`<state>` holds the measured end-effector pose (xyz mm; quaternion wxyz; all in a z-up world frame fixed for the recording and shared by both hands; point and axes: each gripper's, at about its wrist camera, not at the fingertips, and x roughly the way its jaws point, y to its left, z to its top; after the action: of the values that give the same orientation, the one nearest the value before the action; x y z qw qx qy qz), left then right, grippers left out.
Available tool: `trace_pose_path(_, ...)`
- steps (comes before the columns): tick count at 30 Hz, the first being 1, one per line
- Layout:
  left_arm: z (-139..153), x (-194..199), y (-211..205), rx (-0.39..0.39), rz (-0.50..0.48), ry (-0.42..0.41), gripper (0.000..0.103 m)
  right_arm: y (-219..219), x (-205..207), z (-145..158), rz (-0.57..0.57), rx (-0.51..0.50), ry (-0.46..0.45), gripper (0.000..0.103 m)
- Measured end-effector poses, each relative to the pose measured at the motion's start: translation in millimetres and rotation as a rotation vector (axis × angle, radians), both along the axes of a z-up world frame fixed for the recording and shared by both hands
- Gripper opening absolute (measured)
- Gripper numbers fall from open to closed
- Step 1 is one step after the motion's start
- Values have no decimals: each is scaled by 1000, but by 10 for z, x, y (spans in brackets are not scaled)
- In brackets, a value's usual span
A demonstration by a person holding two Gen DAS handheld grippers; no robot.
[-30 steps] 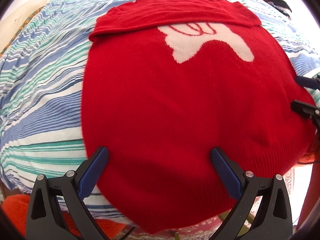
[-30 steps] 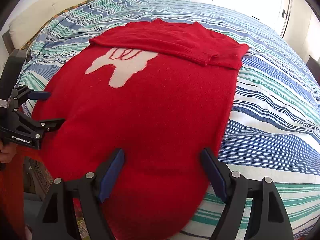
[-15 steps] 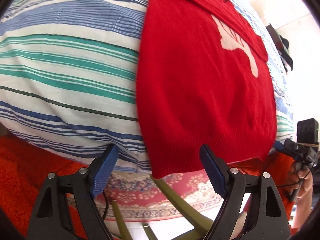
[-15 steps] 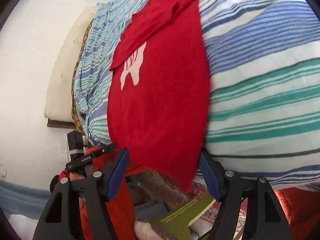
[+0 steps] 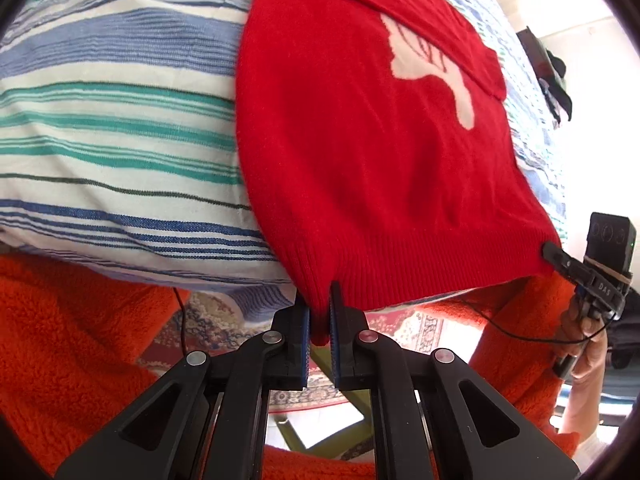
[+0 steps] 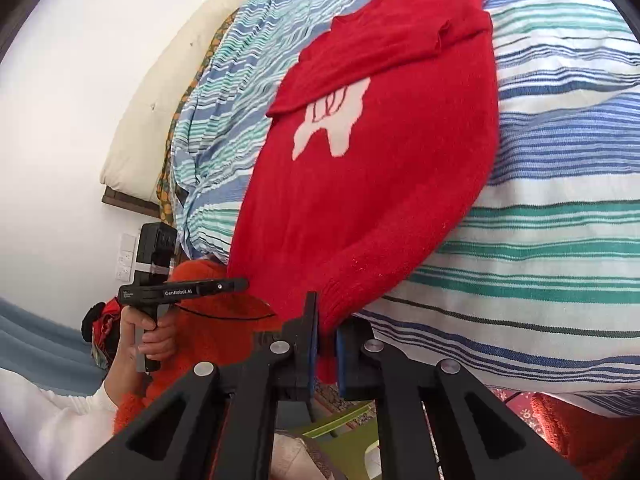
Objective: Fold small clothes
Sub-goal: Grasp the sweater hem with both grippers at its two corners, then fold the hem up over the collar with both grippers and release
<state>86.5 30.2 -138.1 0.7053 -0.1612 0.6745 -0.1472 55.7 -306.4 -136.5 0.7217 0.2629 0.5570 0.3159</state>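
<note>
Both grippers of mine — the left gripper (image 5: 319,322) and the right gripper (image 6: 327,346) — gaped wide a second ago with the hem loose between their fingers; their jaws have just been closing and now each pinches a bottom corner of the red sweater (image 5: 360,152). One sweater, two grippers; it lies flat on the striped bedspread (image 6: 560,184) — sleeves folded across its chest; a cream pillow (image 6: 160,92) sits by the white wall.
</note>
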Motion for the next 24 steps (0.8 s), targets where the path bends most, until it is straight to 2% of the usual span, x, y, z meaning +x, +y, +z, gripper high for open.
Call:
trace_pose_path(3, 181, 135, 17, -35, -35, -12, 5, -46, 72, 87, -59, 37, -42, 8)
trace_pose_path(6, 246, 293, 19, 4, -56, -26, 5, -78, 173, 119, -85, 53, -54, 8)
trace_pose_path(10, 328, 564, 76, -119, 7, -43, 5, -115, 246, 153, -106, 71, -67, 8)
trace_pose_path(13, 479, 909, 33, -157, 43, -111, 5, -188, 394, 209, -150, 95, -89, 8)
trace_pose_path(19, 616, 1970, -49, -165, 113, -198, 5, -370, 1282, 374, -257, 42, -157, 8)
trace_pose_path(24, 476, 2914, -194, -72, 127, -202, 5, -448, 2246, 358, -340, 37, -139, 8)
